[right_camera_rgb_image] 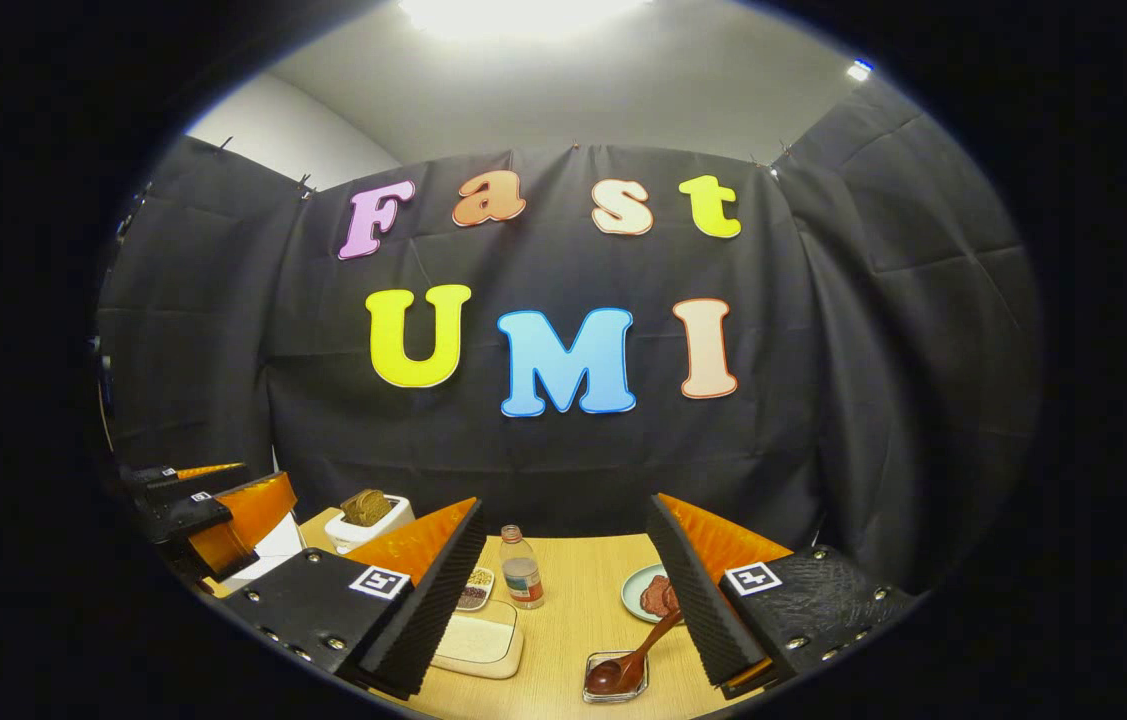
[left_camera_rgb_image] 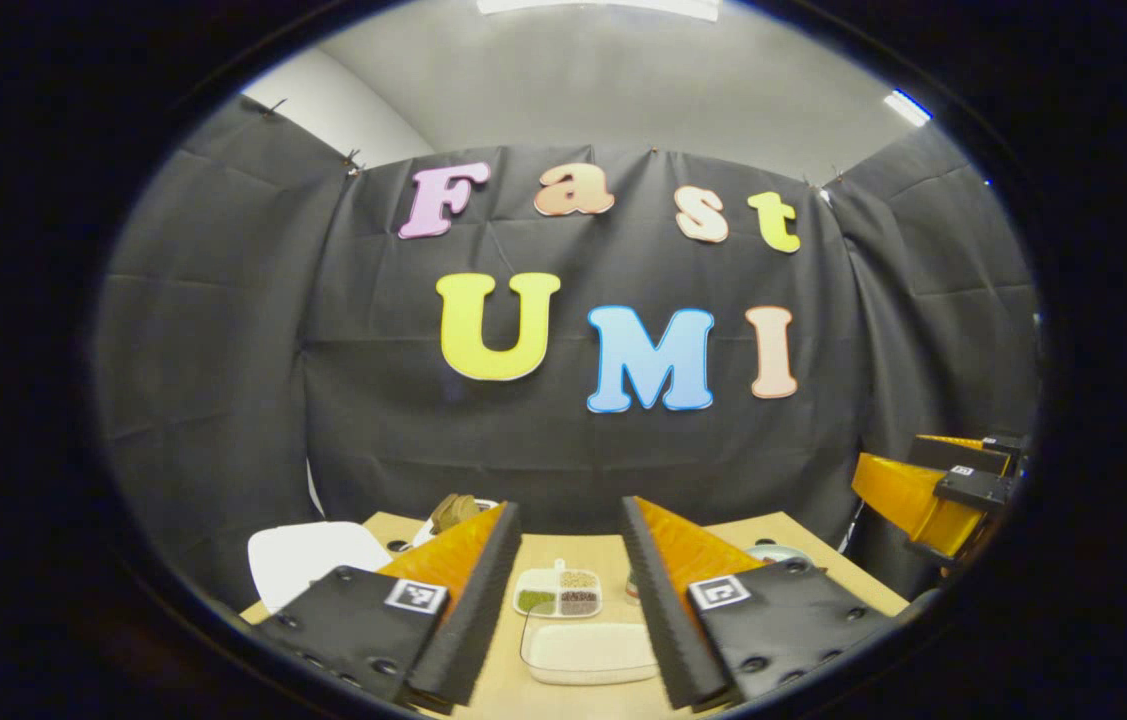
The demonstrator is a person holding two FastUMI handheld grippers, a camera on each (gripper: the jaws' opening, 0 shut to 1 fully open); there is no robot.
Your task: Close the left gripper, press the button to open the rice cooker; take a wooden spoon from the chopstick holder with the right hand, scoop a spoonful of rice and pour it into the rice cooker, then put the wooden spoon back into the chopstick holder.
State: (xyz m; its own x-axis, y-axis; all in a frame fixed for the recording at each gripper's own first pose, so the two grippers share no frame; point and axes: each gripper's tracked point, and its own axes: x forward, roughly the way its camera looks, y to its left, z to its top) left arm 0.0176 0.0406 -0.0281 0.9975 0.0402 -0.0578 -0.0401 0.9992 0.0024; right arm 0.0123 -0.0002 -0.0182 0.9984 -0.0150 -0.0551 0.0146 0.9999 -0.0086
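Left gripper [left_camera_rgb_image: 563,600] spread wide, nothing between its fingers, above the near table [left_camera_rgb_image: 803,535] edge; rice tray [left_camera_rgb_image: 591,652] directly under it, rice cooker [left_camera_rgb_image: 308,560] far left. Right gripper [right_camera_rgb_image: 568,600] also spread, empty. Wooden spoon [right_camera_rgb_image: 635,660] rests in a small glass holder [right_camera_rgb_image: 613,688] near right, touching neither finger.

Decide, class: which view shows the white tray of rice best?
The left gripper view: the tray lies whole between that gripper's open fingers. In the right gripper view, the right gripper's left finger hides part of the tray.
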